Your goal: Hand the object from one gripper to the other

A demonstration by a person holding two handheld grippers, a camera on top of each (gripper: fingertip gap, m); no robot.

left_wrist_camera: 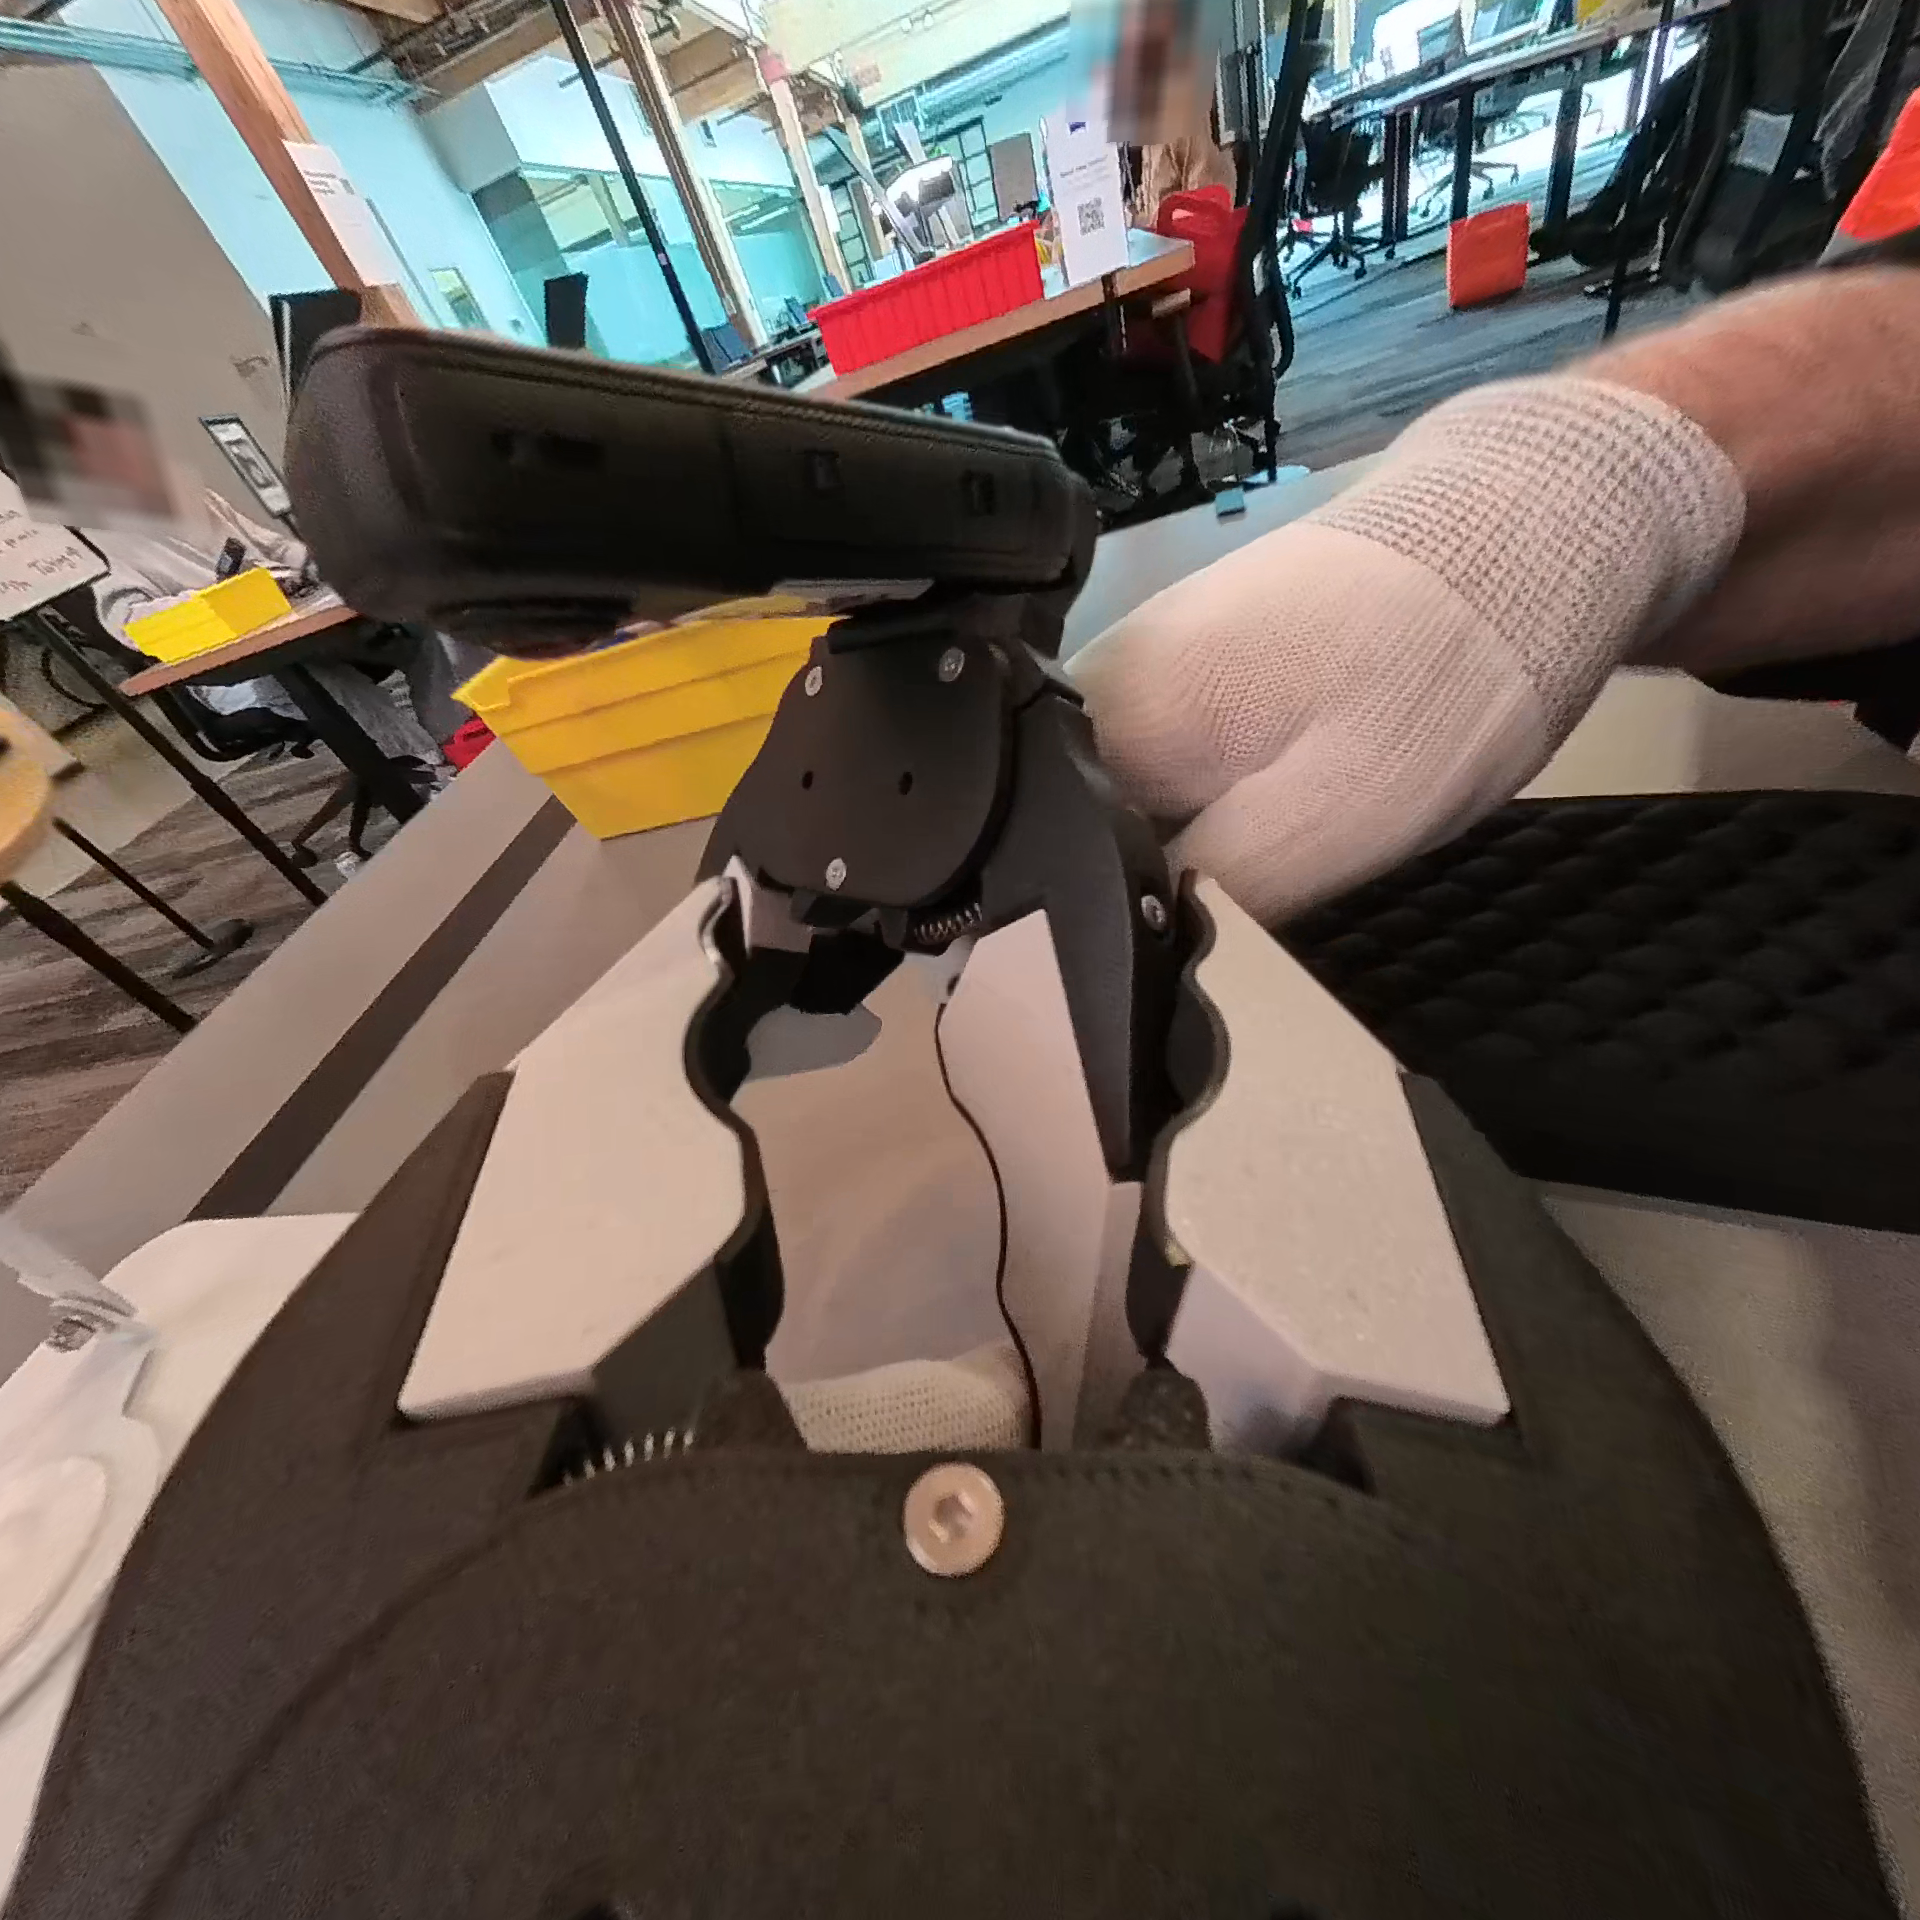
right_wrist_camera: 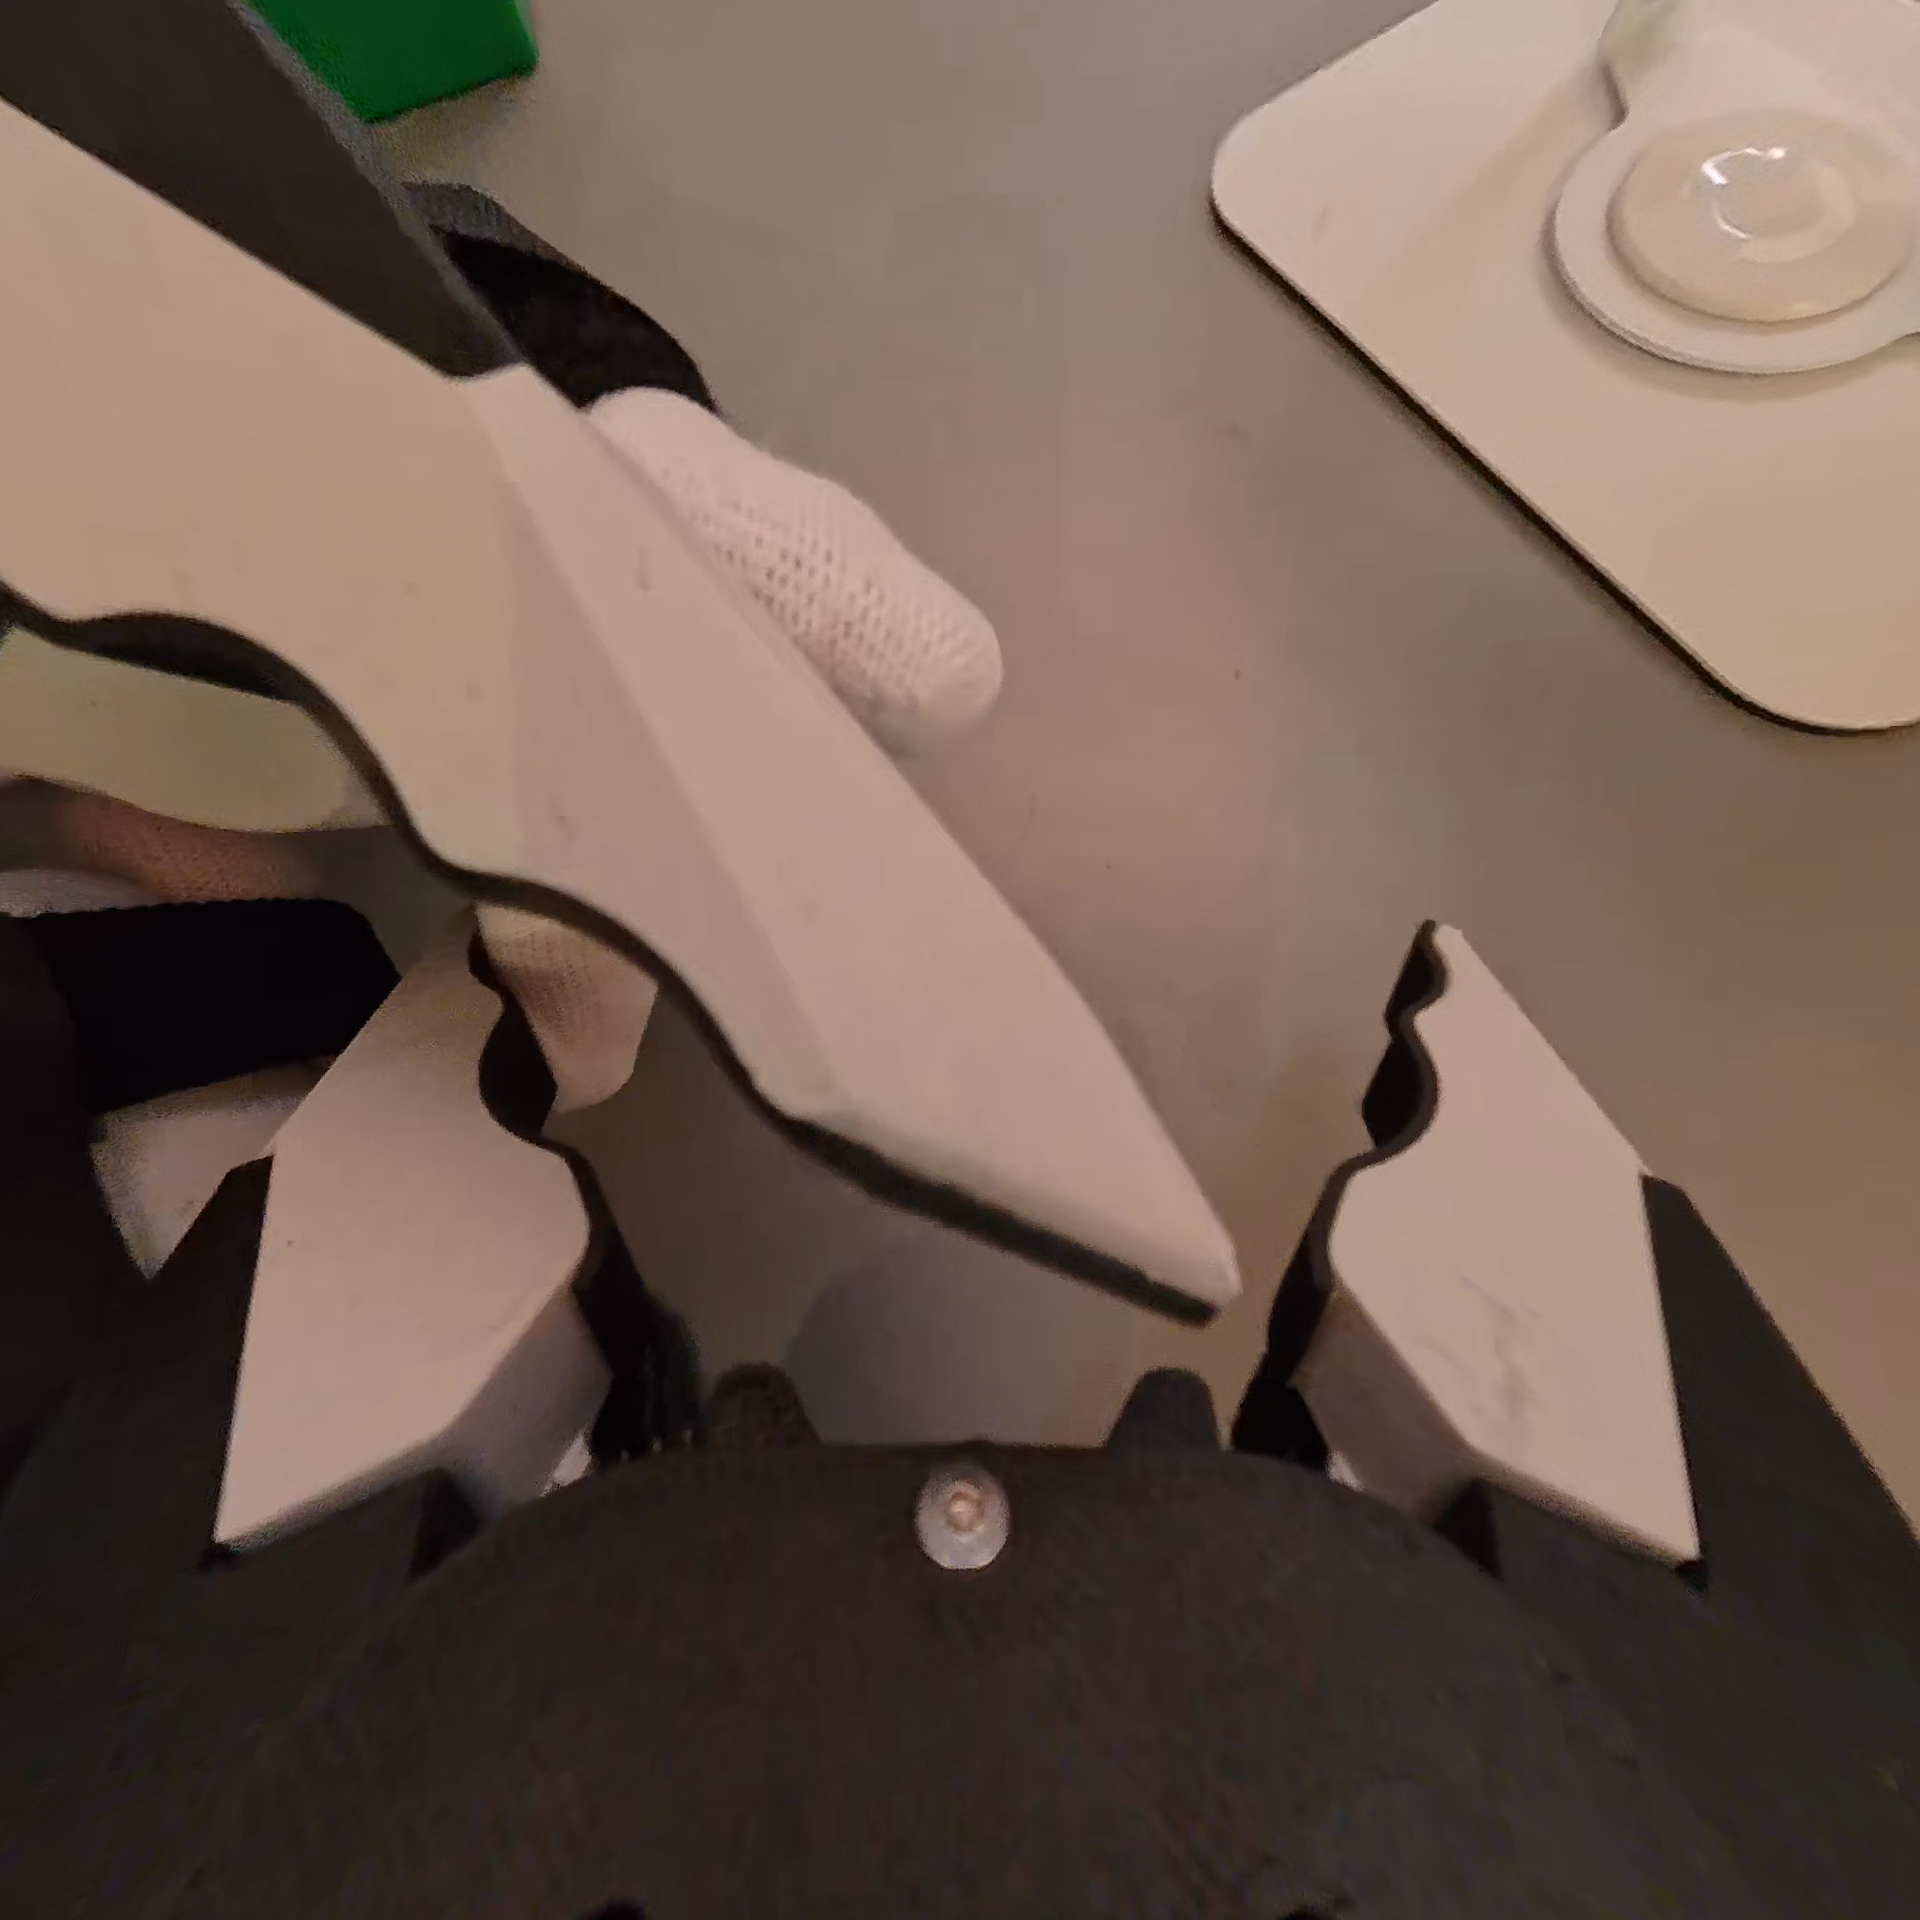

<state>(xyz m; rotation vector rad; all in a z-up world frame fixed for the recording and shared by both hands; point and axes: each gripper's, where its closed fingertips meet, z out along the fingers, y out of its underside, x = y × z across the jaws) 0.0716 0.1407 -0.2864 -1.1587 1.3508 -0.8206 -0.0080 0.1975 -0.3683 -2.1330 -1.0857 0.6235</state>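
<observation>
My left gripper (left_wrist_camera: pixel 956 904) is open, its two white fingers (left_wrist_camera: pixel 582 1195) spread wide. My right gripper (left_wrist_camera: pixel 925 1060) points down into that gap; its dark finger lies against my left gripper's right finger. A thin black cord (left_wrist_camera: pixel 987 1195) hangs between the fingers, and I cannot tell what holds it. In the right wrist view my right gripper (right_wrist_camera: pixel 961 935) is open, and one white finger of the left gripper (right_wrist_camera: pixel 623 779) crosses between its fingers. No other object shows in either gripper.
A white-gloved hand (left_wrist_camera: pixel 1351 707) holds the right gripper. A yellow bin (left_wrist_camera: pixel 655 727) and a black textured mat (left_wrist_camera: pixel 1610 987) sit on the grey table (right_wrist_camera: pixel 1143 520). A white board with a clear dome (right_wrist_camera: pixel 1714 229) lies right; a green block (right_wrist_camera: pixel 416 42) is far left.
</observation>
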